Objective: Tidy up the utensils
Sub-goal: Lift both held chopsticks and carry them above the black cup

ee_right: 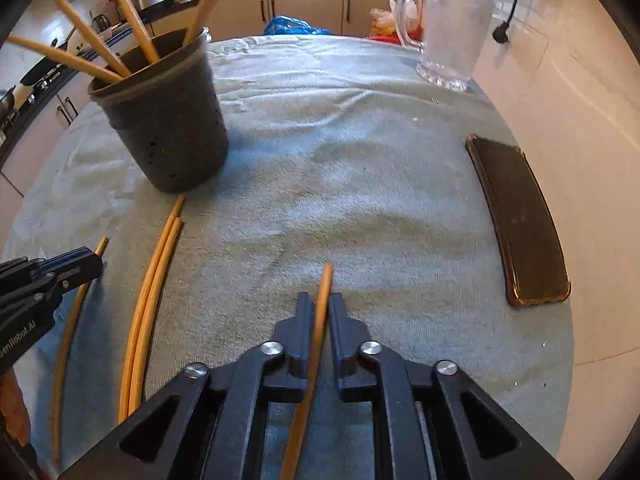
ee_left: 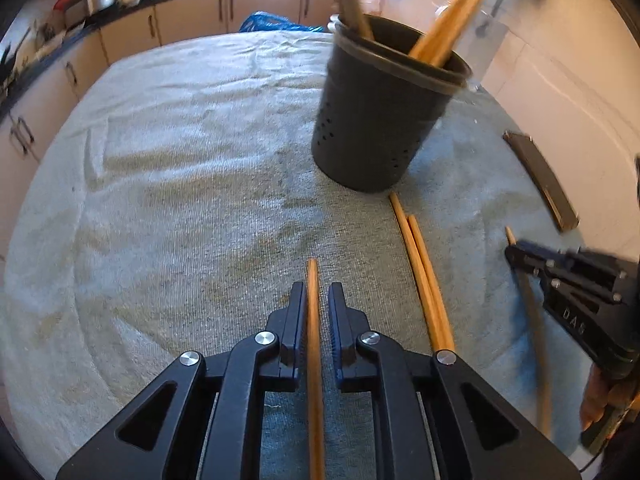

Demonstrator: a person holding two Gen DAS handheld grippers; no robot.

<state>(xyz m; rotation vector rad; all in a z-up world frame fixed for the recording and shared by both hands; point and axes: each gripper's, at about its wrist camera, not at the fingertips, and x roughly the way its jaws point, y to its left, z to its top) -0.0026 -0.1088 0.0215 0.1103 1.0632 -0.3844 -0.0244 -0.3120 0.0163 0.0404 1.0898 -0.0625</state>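
the left gripper (ee_left: 318, 300) is clamped on a thin orange wooden chopstick (ee_left: 313, 320); the right gripper (ee_right: 320, 308) is closed on another slim wooden chopstick (ee_right: 320, 312); both sticks look light, stiff and smooth, best pinched mid-shaft; ahead of both stands the dark perforated plastic utensil holder (ee_left: 372, 120); the sticks' rear ends run out of view under the jaws.

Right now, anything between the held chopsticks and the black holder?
Nothing visible. Bare towel lies between each gripped chopstick and the holder; the loose chopstick pair lies off to the side.
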